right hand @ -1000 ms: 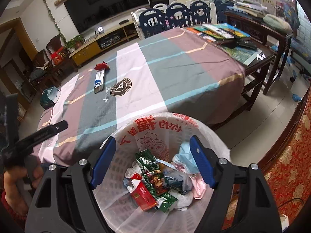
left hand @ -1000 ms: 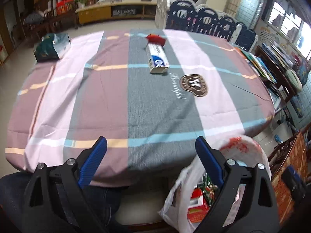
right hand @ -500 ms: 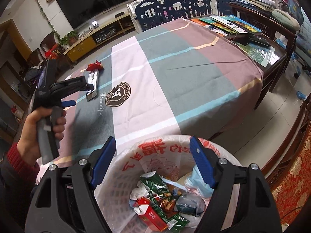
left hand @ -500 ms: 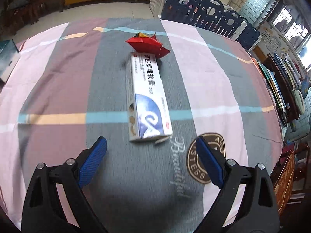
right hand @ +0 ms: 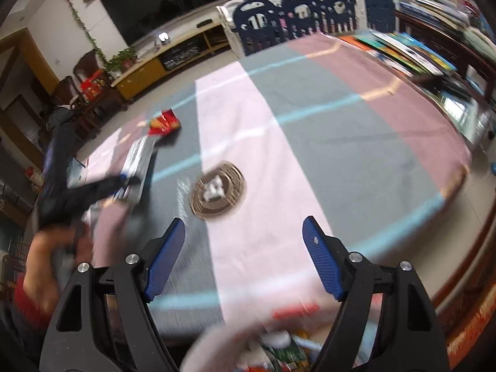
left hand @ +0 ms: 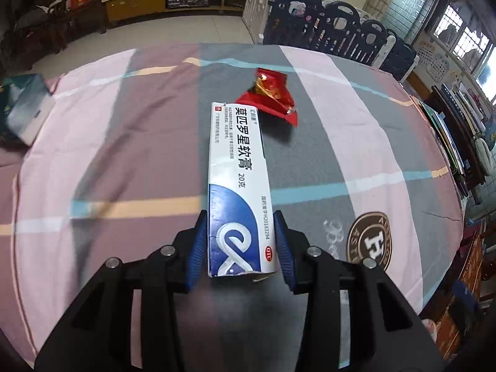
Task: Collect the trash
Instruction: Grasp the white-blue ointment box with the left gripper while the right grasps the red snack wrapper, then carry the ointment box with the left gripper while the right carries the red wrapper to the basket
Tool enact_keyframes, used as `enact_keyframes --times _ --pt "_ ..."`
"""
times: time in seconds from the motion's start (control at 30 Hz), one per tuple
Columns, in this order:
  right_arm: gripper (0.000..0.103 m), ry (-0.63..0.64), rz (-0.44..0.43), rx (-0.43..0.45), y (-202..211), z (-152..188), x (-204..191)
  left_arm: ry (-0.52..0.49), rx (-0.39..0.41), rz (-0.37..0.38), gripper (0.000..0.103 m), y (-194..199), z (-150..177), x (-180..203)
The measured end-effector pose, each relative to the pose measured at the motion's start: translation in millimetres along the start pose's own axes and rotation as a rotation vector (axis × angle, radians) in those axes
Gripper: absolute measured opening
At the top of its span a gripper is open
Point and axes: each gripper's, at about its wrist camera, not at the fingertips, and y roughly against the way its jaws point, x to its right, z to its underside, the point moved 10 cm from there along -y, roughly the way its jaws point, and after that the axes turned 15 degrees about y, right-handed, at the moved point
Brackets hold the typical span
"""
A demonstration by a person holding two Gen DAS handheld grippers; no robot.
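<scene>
A long white and blue ointment box point(left hand: 237, 183) lies on the striped tablecloth. My left gripper point(left hand: 240, 248) has its blue pads against both sides of the box's near end. A crumpled red wrapper point(left hand: 271, 97) lies just beyond the box's far end. In the right wrist view the box point(right hand: 139, 161), the red wrapper point(right hand: 164, 121) and the left gripper point(right hand: 121, 183) show at the left, blurred. My right gripper point(right hand: 243, 260) is open and empty over the table's near edge. The bag-lined trash bin point(right hand: 248, 341) with trash inside is just below it.
A teal box point(left hand: 23, 108) sits at the table's far left edge. A round brown logo point(left hand: 369, 243) is printed on the cloth. Books point(right hand: 412, 49) are stacked on a side table at the right. Navy and white playpen fencing point(left hand: 325, 28) stands behind the table.
My left gripper moved forward over the table and closed around the near end of the ointment box. My right gripper tilted up from the trash bin toward the table.
</scene>
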Motion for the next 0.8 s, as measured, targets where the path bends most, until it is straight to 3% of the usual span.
enact_keyframes --times 0.2,0.33,0.5,0.6,0.63,0.7,0.8 --pt "0.077 0.151 -0.115 0.041 -92.0 -97.9 -76.3 0.121 0.083 0.014 0.042 61.7 31.3 -74.1" --pt "0.080 0.212 -0.066 0.014 -164.2 -146.4 -110.0 0.159 0.125 0.079 0.042 73.4 43.2 -90.5" --pt "0.080 0.223 0.017 -0.094 -230.6 -158.6 -117.7 0.187 0.089 0.108 0.043 67.2 41.7 -98.4" --pt "0.052 0.291 0.033 -0.109 -236.5 -151.0 -130.2 0.190 0.102 0.116 0.042 69.8 39.7 -101.6" --pt "0.034 0.308 0.039 -0.097 -232.9 -150.1 -132.7 0.189 0.114 0.112 0.042 72.4 38.8 -102.5" --pt "0.028 0.338 0.015 -0.118 -223.0 -139.3 -139.5 0.186 0.147 0.101 0.042 80.2 39.8 -108.6" --pt "0.028 0.350 -0.019 -0.106 -190.4 -120.1 -145.4 0.194 0.199 0.070 0.042 89.6 36.0 -114.9"
